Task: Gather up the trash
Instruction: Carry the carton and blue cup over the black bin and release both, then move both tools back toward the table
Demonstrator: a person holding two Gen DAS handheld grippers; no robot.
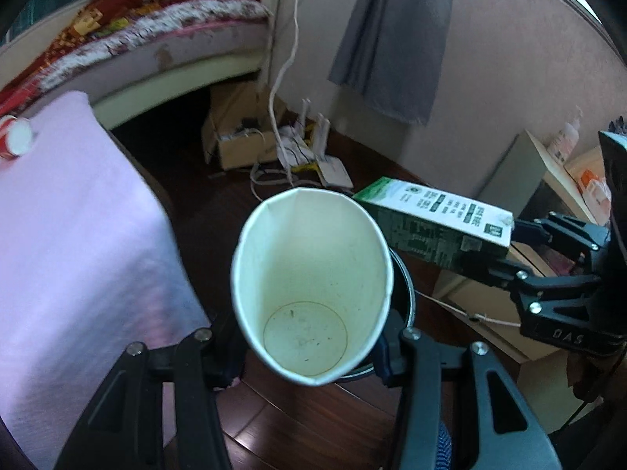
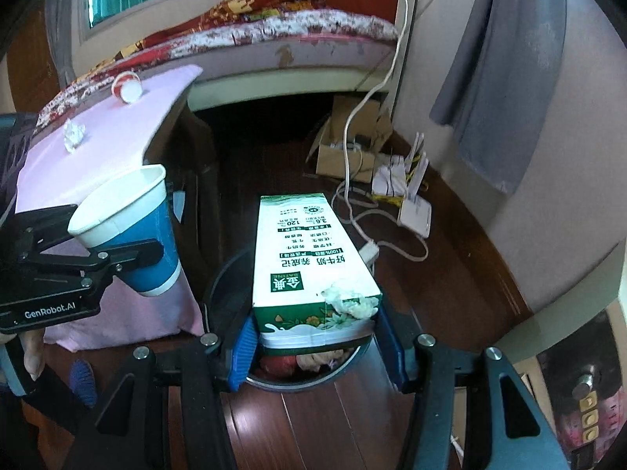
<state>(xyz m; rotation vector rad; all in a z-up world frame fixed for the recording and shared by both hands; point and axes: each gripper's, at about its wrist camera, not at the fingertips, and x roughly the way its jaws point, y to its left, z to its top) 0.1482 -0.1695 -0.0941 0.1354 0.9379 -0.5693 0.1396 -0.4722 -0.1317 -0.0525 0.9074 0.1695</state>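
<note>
Left gripper (image 1: 309, 356): it is clamping the paper cup (image 1: 311, 286) low on its body, mouth tipped back toward the camera, so the cup is riding lengthwise between the fingers and is ready to slide off forward.
Right gripper (image 2: 315, 333): its blue pads (image 2: 243, 346) are pinching the milk carton (image 2: 309, 258) at its near end, leaving the long body pointing ahead and free to fall clear.
Trash bin (image 2: 231, 274): it is sitting on the floor directly beneath and just ahead of both sets of fingers; scraps are showing inside it under the carton, so both items are probably being brought here to be dropped.
Cup versus carton: they are hanging side by side over the bin, the carton just right of the cup, apparently apart.
Pink-covered table (image 2: 117, 149): it is standing ahead and to the left of both tools, carrying more trash.
Crumpled tissue (image 2: 73, 135): it is lying mid-table, not yet collected.
Red-and-white cup (image 2: 127, 85): it is lying tipped over near the table's far edge, also waiting.
</note>
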